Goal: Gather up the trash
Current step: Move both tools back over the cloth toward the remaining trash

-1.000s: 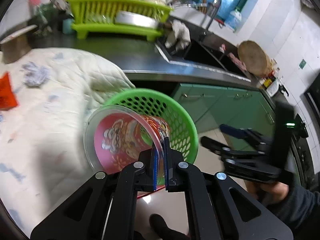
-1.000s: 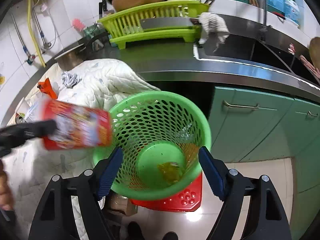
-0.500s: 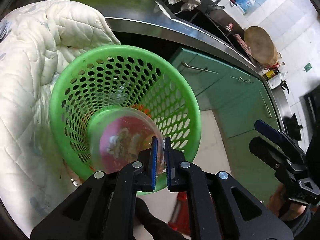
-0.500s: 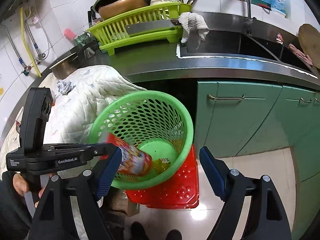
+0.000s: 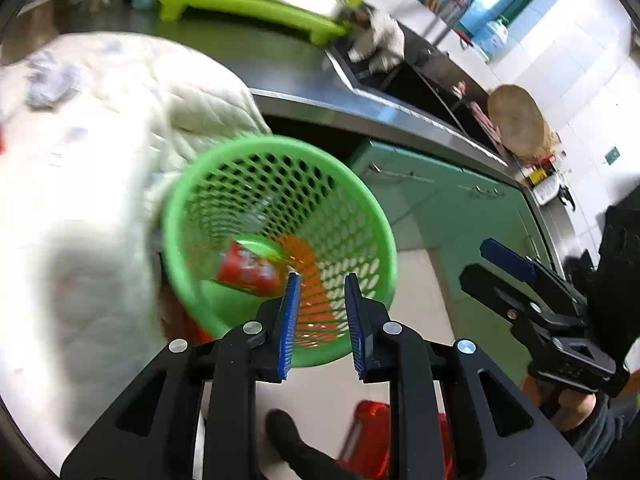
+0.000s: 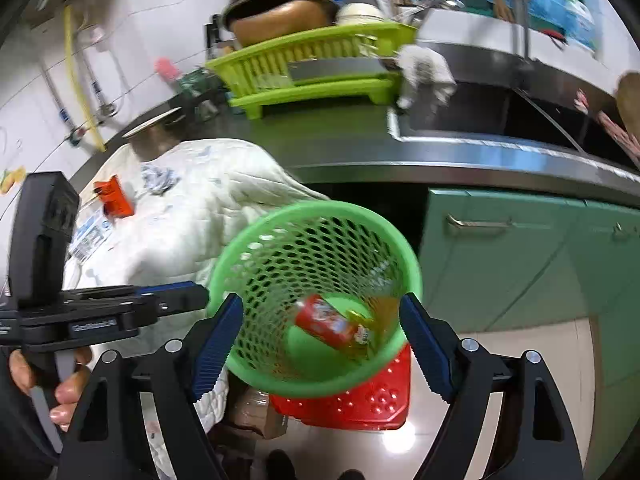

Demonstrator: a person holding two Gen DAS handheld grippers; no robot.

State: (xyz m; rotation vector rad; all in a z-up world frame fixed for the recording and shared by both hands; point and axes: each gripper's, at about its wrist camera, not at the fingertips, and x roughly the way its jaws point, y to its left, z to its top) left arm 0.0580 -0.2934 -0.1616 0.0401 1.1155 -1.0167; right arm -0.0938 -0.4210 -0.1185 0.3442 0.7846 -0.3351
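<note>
red cup (image 5: 248, 270) in green basket (image 5: 372, 216), fingers (image 5: 289, 320) parted

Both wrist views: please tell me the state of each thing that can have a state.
left gripper: open, empty
right gripper: open wide, empty
red cup: lying on its side in the basket
green basket: upright on the red stool
orange wrapper: on the quilt, not collected
crumpled paper: on the quilt

Cup (image 6: 326, 322) lies on side inside basket (image 6: 280, 376), near bottom. Basket sits on crate (image 6: 360, 404), beside quilt-covered table (image 6: 192, 220), before cabinet (image 6: 500, 260). Crumpled paper (image 6: 160, 176) on quilt. Dish rack (image 6: 312, 72) on counter behind, sink (image 6: 480, 116) to its right.
</note>
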